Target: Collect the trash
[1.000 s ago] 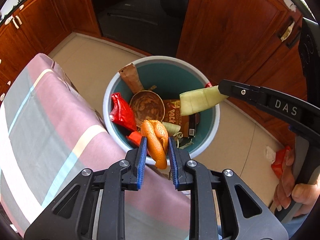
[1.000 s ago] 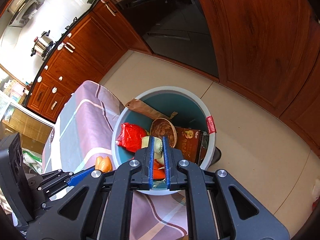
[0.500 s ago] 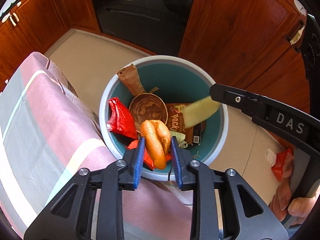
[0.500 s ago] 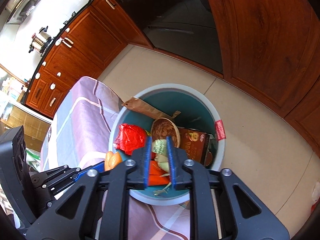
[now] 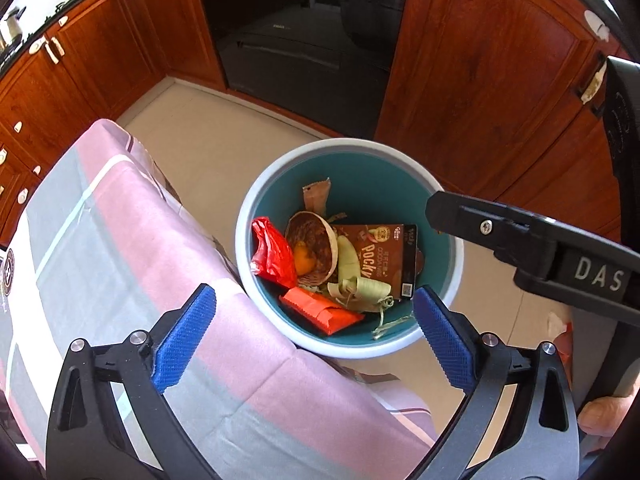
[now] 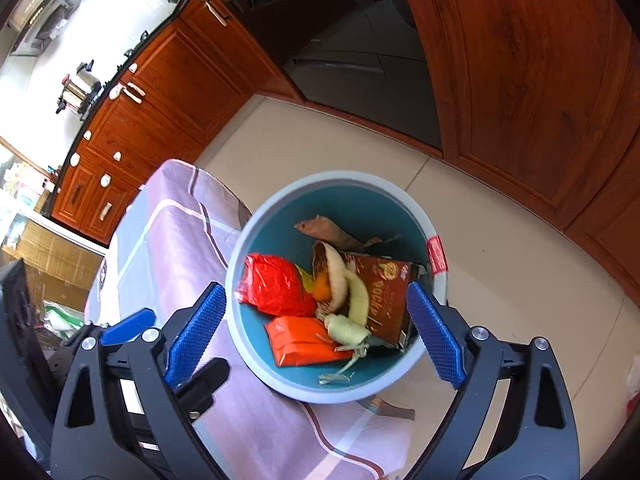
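Both the left gripper (image 5: 314, 338) and right gripper (image 6: 316, 328) are opening over the bin (image 5: 448, 200), fingers empty: the orange peel (image 5: 304, 260) and pale rind (image 5: 347, 258) (gripped a second ago) are now lying inside, so both drops are succeeding.

"Pocky" on brown box (image 5: 380, 258); "DAS" on right gripper (image 5: 598, 274)
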`<state>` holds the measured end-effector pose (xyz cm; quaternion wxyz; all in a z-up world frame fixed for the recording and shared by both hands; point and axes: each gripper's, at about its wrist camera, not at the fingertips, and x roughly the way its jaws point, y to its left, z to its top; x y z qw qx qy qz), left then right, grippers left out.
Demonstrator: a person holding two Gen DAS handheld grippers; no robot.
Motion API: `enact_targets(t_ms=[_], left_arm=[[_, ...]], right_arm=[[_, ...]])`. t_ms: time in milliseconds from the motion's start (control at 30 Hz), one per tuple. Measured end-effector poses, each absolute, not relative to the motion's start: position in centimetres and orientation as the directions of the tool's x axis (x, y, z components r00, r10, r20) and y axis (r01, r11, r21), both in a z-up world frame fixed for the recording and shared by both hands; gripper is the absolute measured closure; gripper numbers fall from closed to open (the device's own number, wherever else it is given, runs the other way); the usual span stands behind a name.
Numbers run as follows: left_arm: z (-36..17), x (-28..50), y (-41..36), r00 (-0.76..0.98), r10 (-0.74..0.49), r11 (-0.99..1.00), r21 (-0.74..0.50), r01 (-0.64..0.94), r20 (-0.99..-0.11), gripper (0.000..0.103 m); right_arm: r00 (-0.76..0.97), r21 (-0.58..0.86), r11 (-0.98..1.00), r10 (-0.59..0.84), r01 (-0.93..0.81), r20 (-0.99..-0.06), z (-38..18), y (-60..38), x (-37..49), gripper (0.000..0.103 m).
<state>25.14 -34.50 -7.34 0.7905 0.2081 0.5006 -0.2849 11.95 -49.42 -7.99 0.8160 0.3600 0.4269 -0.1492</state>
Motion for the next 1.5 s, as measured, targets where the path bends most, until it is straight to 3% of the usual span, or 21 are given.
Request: enact_targets(t_ms=[133, 500, 1133, 1500], left_arm=[[-6.6, 24.6, -33.4, 0.329, -0.25, 0.761, 0.025, 0.648, -0.91, 0.004], [-3.2, 20.8, -28.9, 0.347, -0.302, 0.788, -0.027, 0.615, -0.888, 0.004], [2.4, 9.4, -23.4, 0.413, -0.437, 0.754, -0.076, 0.652, -0.799, 0.004], [2.0, 7.4, -21.6, 0.453, -0.392, 0.806, -0.061, 0.589, -0.801, 0.004]], right_arm=[[0.57, 0.441, 0.703, 0.062, 0.558, -0.82, -7.8, -48.8, 11.4, 0.01], [0.549, 0.39, 0.747, 0.039, 0.539, -0.835, -4.6, -45.2, 8.4, 0.007], [0.458, 0.101, 0.828, -0.2, 0.552, -0.866, 2.4, -37.0, -0.3, 0.007], [0.47, 0.01, 0.83, -0.305, 0.557, -0.828, 4.1, -36.2, -3.8, 0.007]])
